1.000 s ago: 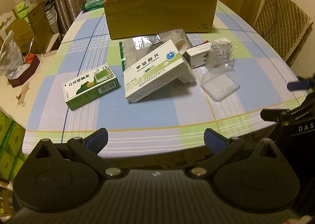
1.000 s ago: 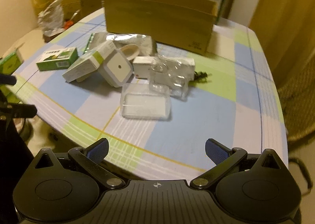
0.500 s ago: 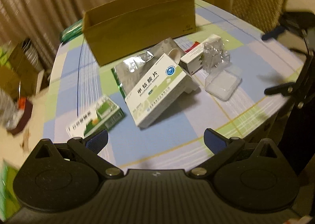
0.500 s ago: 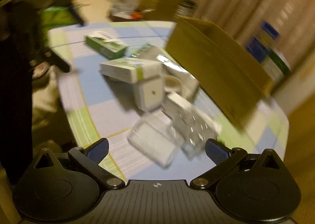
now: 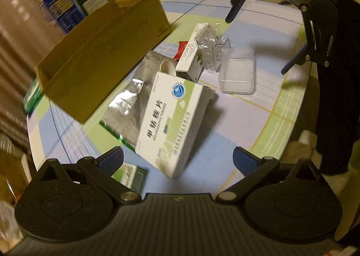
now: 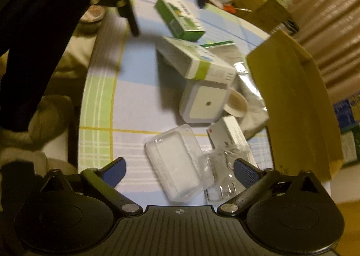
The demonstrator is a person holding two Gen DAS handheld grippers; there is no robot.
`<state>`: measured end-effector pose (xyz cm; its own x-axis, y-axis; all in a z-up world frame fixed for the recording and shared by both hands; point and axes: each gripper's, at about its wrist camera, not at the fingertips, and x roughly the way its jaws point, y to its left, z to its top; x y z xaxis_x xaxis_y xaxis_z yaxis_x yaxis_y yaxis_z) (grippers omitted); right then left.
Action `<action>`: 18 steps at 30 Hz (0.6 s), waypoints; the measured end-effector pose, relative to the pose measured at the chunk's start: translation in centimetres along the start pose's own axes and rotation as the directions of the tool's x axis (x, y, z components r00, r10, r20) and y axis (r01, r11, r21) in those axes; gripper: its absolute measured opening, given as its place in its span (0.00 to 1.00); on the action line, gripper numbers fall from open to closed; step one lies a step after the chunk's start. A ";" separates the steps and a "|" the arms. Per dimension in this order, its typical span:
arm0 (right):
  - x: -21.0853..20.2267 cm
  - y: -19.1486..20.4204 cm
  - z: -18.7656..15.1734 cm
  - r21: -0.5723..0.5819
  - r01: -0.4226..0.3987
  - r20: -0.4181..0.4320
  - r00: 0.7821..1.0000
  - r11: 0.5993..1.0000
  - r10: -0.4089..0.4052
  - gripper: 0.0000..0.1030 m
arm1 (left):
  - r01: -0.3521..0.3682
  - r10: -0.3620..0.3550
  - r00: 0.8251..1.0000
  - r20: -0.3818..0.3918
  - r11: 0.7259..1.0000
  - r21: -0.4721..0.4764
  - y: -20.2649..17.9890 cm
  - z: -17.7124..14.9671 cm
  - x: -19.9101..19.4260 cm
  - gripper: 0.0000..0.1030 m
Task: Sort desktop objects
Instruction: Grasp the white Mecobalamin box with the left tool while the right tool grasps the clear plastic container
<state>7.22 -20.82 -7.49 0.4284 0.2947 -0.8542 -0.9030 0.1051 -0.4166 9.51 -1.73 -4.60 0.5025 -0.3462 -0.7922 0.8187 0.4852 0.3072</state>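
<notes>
On the checked tablecloth (image 5: 213, 154), a white-and-green medicine box (image 5: 171, 121) printed with blue Chinese characters and a round blue logo was propped against a white cube (image 6: 205, 104). The left gripper (image 5: 177, 161) was held wide open, empty. The right gripper (image 6: 180, 171) was closing around, not touching, a clear plastic case (image 6: 177, 163).

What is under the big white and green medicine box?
The medicine box leans tilted. One end rests on a white square device; the other end comes down toward the table. A silver foil bag lies beside it and runs under its edge. How far under is hidden.
</notes>
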 end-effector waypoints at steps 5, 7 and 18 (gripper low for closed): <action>2.4 -0.7 0.0 -0.078 -0.077 -0.051 0.996 0.994 0.074 0.71 | 0.072 -0.073 0.997 0.008 0.994 0.085 1.3 0.8 1.4 0.92; 2.9 -1.0 0.1 -0.108 -0.091 -0.058 0.995 0.990 0.085 0.71 | 0.097 -0.098 0.995 0.011 0.989 0.111 1.8 1.1 1.9 0.92; 5.4 -4.1 0.4 -0.081 -0.214 -0.084 0.975 0.973 0.207 0.70 | 0.290 -0.291 0.957 -0.022 0.943 0.161 4.6 2.7 5.1 0.91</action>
<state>13.19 -19.25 -10.27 0.2330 0.2290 -0.9451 -0.9681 -0.0374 -0.2478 16.59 -3.42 -5.84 0.2368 -0.4547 -0.8586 0.9628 0.2281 0.1447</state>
